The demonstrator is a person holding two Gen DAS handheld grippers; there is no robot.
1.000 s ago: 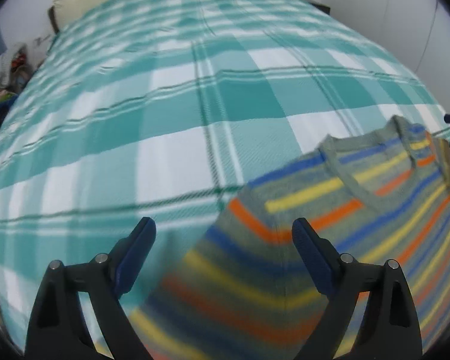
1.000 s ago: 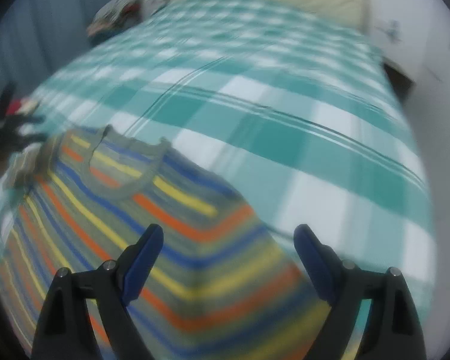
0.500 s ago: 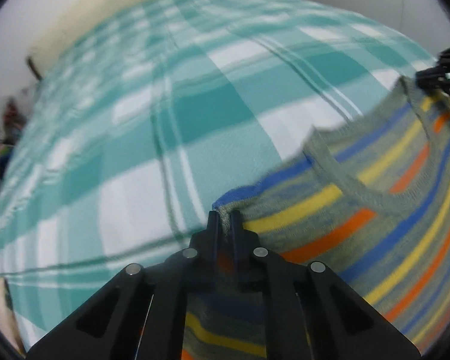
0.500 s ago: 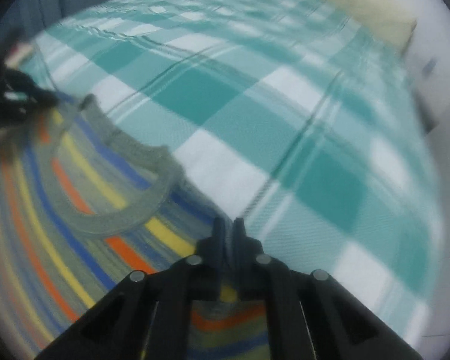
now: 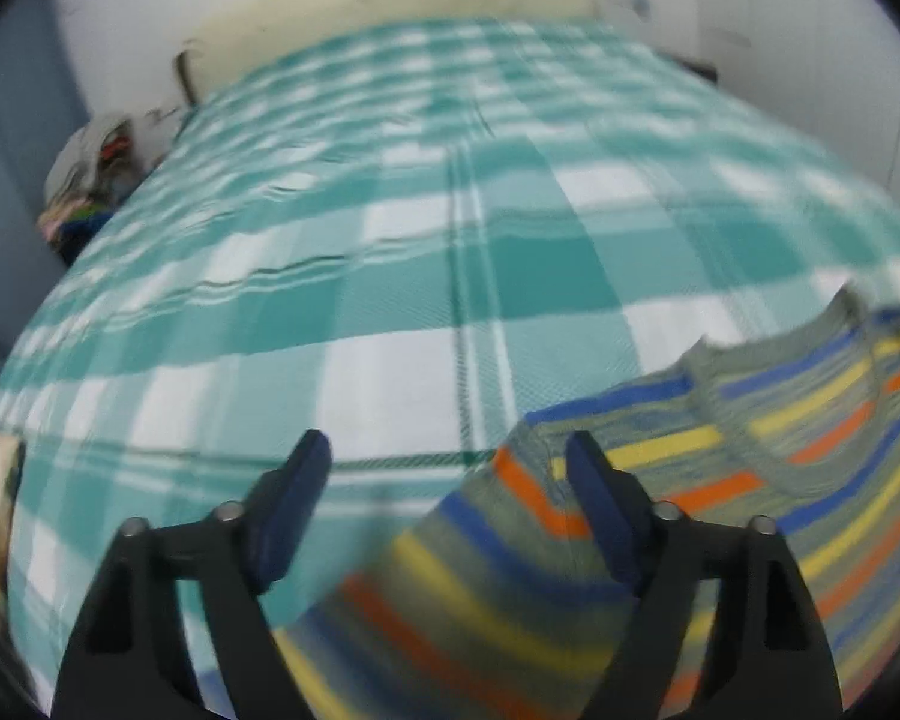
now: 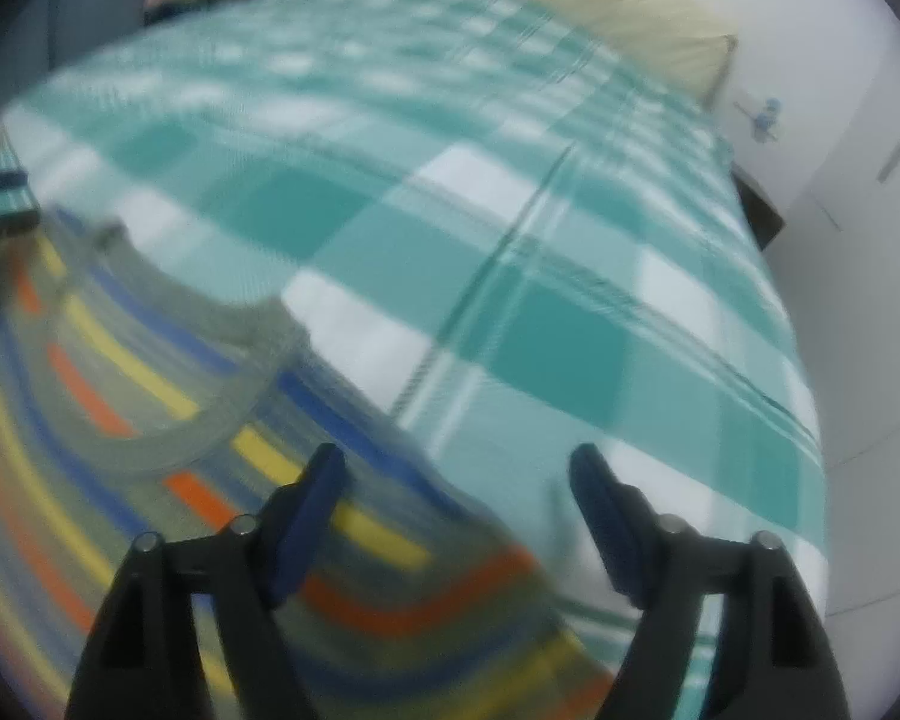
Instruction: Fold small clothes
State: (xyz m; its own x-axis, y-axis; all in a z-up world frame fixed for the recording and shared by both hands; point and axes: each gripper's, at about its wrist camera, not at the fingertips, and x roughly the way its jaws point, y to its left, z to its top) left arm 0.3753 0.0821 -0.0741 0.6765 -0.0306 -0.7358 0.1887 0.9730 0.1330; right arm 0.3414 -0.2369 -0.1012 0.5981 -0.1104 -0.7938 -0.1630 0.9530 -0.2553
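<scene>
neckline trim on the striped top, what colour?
Plain grey on the neckline trim of the striped top, clearest in the left wrist view.

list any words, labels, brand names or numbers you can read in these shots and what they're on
None can be read.
striped shirt: stripes only, no print or tag showing.
plaid bedspread: pattern only.
pile of things beside the bed: too blurred to tell.
small fixture on the wall: too small and blurred.
left gripper and right gripper: no markings showing.
</scene>
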